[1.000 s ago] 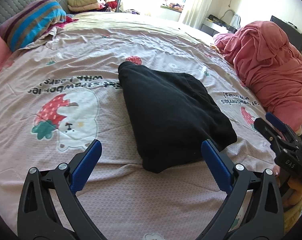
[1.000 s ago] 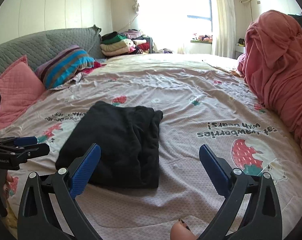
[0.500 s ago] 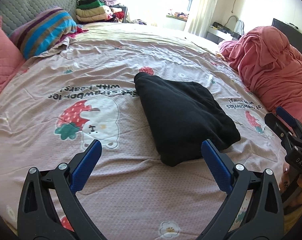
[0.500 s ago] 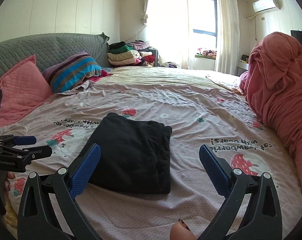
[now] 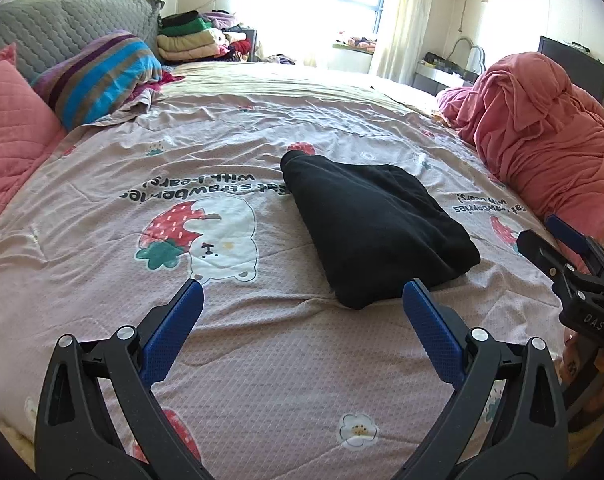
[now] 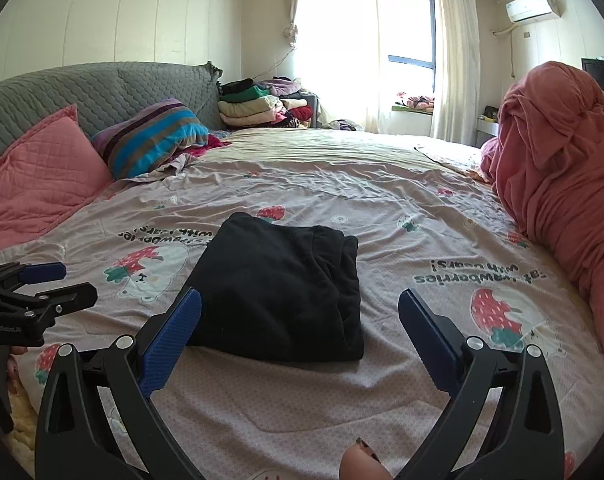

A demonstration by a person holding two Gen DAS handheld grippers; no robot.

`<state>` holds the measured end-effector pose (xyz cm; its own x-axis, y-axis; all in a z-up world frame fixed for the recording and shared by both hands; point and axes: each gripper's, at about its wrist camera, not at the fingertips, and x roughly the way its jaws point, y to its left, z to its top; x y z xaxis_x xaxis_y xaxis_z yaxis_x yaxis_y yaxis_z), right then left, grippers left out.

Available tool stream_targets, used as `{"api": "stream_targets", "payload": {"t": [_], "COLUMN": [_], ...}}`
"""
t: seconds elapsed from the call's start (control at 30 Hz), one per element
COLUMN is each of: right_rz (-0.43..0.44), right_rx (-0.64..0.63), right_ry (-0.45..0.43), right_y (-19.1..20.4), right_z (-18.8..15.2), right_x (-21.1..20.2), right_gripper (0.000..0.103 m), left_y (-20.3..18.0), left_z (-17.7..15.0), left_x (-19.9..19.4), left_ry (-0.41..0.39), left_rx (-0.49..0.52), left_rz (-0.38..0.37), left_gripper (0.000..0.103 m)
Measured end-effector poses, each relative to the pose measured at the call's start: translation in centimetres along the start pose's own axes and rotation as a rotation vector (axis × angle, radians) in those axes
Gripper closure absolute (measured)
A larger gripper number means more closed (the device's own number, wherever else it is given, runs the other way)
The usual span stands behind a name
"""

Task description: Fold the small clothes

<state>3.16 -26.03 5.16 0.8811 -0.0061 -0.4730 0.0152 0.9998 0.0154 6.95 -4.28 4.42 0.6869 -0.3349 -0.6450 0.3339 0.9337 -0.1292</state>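
Observation:
A black garment (image 5: 375, 228) lies folded into a compact rectangle on the strawberry-print bedspread (image 5: 206, 184), also seen as the black garment (image 6: 282, 288) from the right wrist. My left gripper (image 5: 302, 312) is open and empty, hovering short of the garment's near corner. My right gripper (image 6: 300, 320) is open too, empty, just in front of the garment's near edge. Each gripper shows at the rim of the other's view: the right gripper (image 5: 561, 248) and the left gripper (image 6: 50, 284), both with blue pads apart.
A heaped pink blanket (image 5: 541, 136) fills the right side of the bed. A striped pillow (image 5: 98, 76) and a pink cushion (image 6: 38, 184) lie at the left by the grey headboard (image 6: 102, 92). Stacked folded clothes (image 6: 258, 106) sit at the far end.
Both grippers have pulled back and risen from the folded garment, which now looks smaller and farther away. The garment itself has not moved; both stay open.

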Motion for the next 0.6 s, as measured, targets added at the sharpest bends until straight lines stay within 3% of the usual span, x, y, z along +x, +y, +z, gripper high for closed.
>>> {"api": "stream_targets", "payload": {"t": [0.6], "right_rz": [-0.057], "right_rx": [0.055], "right_ry": [-0.003], "right_y": [0.4], "right_z": [-3.4], "right_x": [-1.2], "right_gripper": [0.005], "left_y": [0.4], "left_z": [-4.0], "left_x": [0.3], "left_ry": [0.022], "left_rx": [0.009], "left_rz": [0.018], "left_gripper": [0.009]}}
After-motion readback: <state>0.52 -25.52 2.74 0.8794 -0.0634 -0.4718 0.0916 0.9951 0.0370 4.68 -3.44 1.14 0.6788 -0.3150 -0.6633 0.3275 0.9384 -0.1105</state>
